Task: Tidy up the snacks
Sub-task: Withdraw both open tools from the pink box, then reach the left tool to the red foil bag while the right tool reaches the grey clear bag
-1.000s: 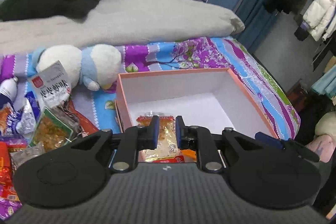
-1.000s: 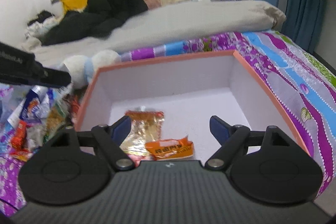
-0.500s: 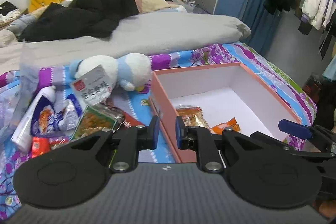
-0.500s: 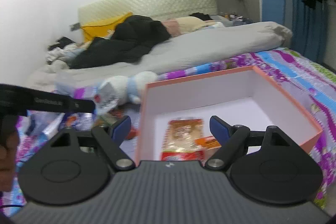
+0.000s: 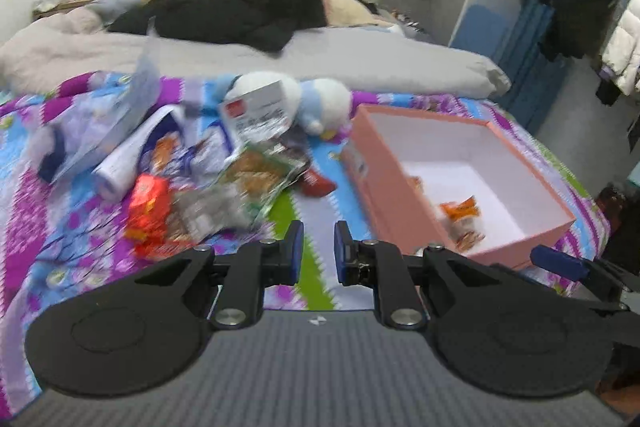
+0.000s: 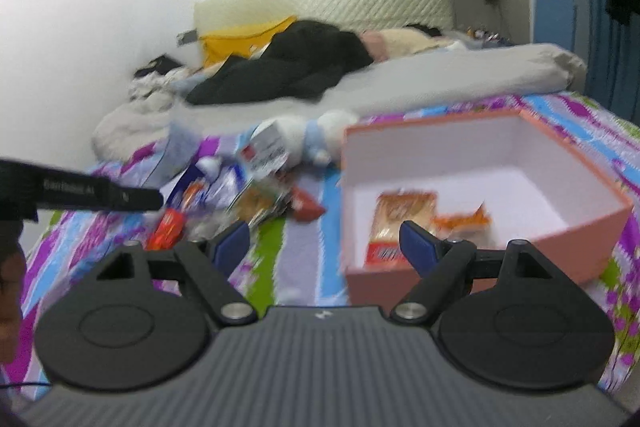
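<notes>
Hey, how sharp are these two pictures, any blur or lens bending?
Left wrist view: snack pile smeared by motion blur, hand-held gripper crisp. Right wrist view: blurrier overall, pink box and packets soft; fisheye bends the edges and darkens the corners.

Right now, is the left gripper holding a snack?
No, the left gripper is empty, its fingers slightly apart above the bedspread.

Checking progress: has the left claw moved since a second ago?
Yes. The left claw went from over the pink box leftward, toward the snack pile.
</notes>
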### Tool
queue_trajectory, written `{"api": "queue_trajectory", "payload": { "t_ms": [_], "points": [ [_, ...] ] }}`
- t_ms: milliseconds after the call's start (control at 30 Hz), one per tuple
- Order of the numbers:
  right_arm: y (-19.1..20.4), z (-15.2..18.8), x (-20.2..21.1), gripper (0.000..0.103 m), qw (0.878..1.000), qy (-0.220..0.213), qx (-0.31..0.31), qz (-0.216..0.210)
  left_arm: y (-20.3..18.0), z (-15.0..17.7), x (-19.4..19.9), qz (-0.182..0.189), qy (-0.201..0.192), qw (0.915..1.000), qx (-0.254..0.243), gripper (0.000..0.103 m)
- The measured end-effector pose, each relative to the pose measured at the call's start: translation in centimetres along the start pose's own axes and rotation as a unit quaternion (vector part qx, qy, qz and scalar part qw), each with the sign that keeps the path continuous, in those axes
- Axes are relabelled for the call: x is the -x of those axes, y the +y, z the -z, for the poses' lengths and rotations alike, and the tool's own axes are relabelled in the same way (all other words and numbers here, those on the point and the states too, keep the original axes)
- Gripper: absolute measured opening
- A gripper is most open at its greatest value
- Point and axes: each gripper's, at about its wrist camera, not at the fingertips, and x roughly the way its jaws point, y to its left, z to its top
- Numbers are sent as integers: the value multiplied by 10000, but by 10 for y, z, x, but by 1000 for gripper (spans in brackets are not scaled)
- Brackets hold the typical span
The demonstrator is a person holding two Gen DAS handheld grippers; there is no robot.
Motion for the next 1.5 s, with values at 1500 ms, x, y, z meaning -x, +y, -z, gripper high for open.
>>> {"api": "queue_trajectory", "payload": {
  "t_ms": [1500],
  "points": [
    [93, 36, -133, 83, 9851, 885, 1139, -942, 164, 51, -74, -1002, 73, 9858, 1347, 52]
  ]
}}
